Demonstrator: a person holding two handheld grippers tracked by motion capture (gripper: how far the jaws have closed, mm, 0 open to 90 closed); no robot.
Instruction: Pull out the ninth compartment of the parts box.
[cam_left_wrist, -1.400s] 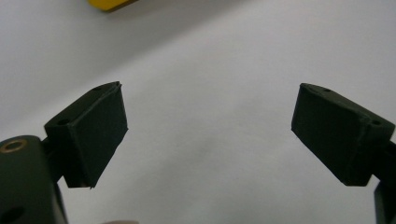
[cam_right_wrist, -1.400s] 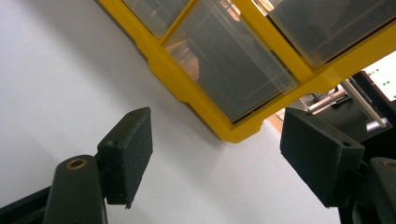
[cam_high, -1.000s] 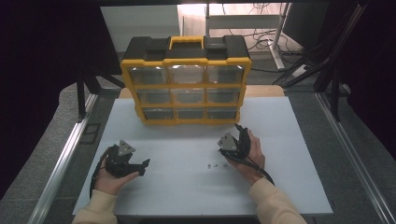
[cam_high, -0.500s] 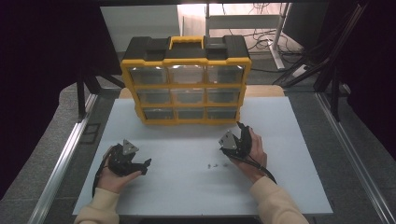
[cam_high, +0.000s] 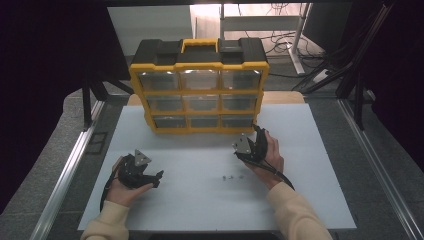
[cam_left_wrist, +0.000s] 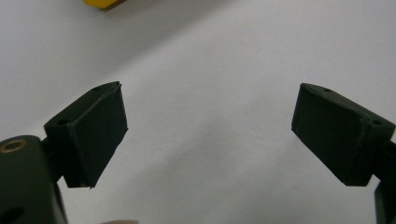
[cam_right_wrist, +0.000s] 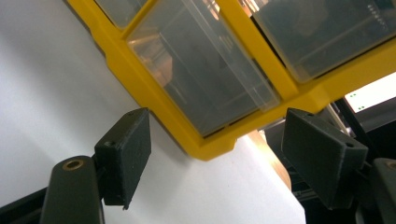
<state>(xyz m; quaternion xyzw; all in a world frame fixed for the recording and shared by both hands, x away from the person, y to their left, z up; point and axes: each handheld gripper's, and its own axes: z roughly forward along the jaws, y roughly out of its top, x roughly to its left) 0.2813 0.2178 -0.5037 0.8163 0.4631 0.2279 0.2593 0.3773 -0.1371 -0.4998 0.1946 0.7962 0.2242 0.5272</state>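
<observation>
Both forearms wear pale cream sleeves (cam_high: 295, 212) with close cuffs. The left gripper (cam_high: 159, 175) and the right gripper (cam_high: 258, 131) are matt black, each topped by a grey three-cornered plate — a thin black cable (cam_high: 276, 172) trails from the right one toward 5 o'clock. Up close, the jaws are blocky black pads with small screw holes; a brass-ringed screw (cam_right_wrist: 74, 164) sits at 8 o'clock.

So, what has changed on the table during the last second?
The right tool moved forward toward the lower right corner of the yellow and black drawer organizer, jaws open, holding nothing. The left tool, also open, and the small screws stayed put.
</observation>
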